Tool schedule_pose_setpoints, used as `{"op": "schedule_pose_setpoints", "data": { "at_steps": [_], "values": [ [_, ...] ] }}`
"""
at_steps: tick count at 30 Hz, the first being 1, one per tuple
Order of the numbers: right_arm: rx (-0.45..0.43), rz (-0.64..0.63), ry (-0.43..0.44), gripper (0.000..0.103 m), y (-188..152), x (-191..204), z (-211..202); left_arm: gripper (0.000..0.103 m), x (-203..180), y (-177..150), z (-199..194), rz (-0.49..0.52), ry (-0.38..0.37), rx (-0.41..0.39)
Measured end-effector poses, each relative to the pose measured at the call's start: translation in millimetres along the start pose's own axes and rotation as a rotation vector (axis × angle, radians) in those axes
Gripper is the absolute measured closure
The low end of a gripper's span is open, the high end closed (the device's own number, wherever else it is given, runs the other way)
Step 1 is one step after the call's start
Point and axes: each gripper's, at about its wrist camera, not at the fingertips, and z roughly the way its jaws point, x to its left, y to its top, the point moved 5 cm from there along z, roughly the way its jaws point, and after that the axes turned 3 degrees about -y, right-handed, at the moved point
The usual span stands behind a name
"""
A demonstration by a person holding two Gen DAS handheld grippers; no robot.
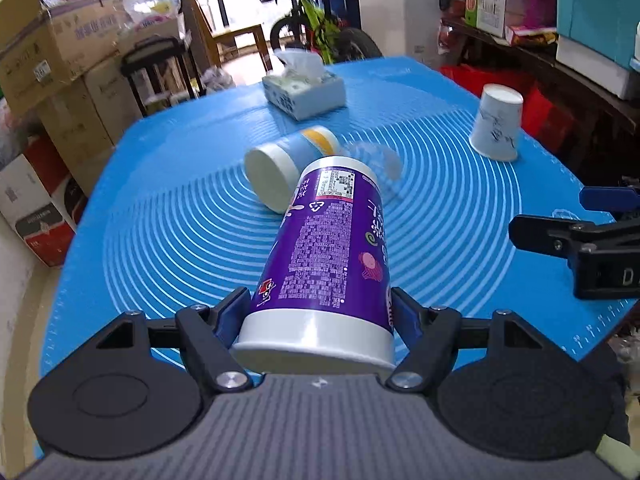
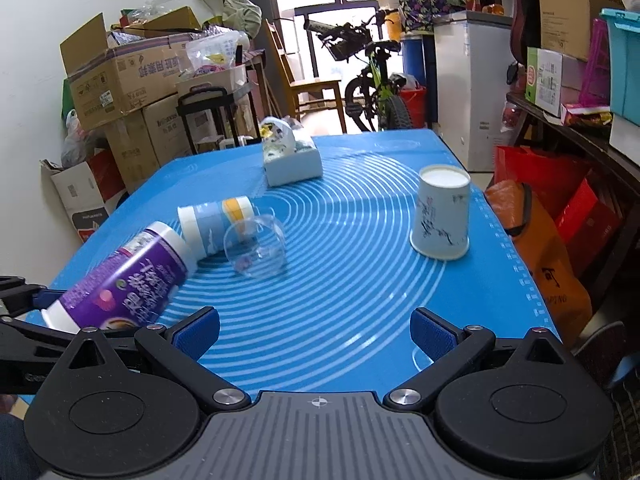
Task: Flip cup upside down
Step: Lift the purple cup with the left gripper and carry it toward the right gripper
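My left gripper [image 1: 320, 316] is shut on a purple printed cup [image 1: 332, 256] near its white rim and holds it tilted above the blue mat, base pointing away. The same cup shows at the left of the right wrist view [image 2: 120, 280]. My right gripper [image 2: 316, 332] is open and empty above the mat's near edge; it also shows at the right of the left wrist view [image 1: 576, 236]. A blue-and-yellow cup [image 1: 288, 160] lies on its side beyond the purple cup. A clear plastic cup [image 2: 256, 246] lies on its side beside it.
A white paper cup [image 2: 442, 214] stands upside down on the right of the blue mat [image 2: 360, 300]. A tissue box [image 2: 292, 160] sits at the far middle. Cardboard boxes stand left of the table, shelves and red bags right, a bicycle behind.
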Motion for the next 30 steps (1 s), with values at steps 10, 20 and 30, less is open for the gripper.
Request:
{"op": "schedule_pose_setpoints", "data": {
  "at_steps": [10,20,30],
  "values": [
    [0.037,0.007,-0.01,0.002,-14,-8,0,0.027,-23,-16,13,-0.019,-0.044,0.059],
    [0.047,0.006,-0.013,0.002,-19,-11,0,0.01,-20,-17,17,-0.048,-0.029,0.049],
    [0.047,-0.009,-0.02,0.002,-17,-6,-2,0.01,-15,-14,12,-0.07,-0.031,0.02]
  ]
}}
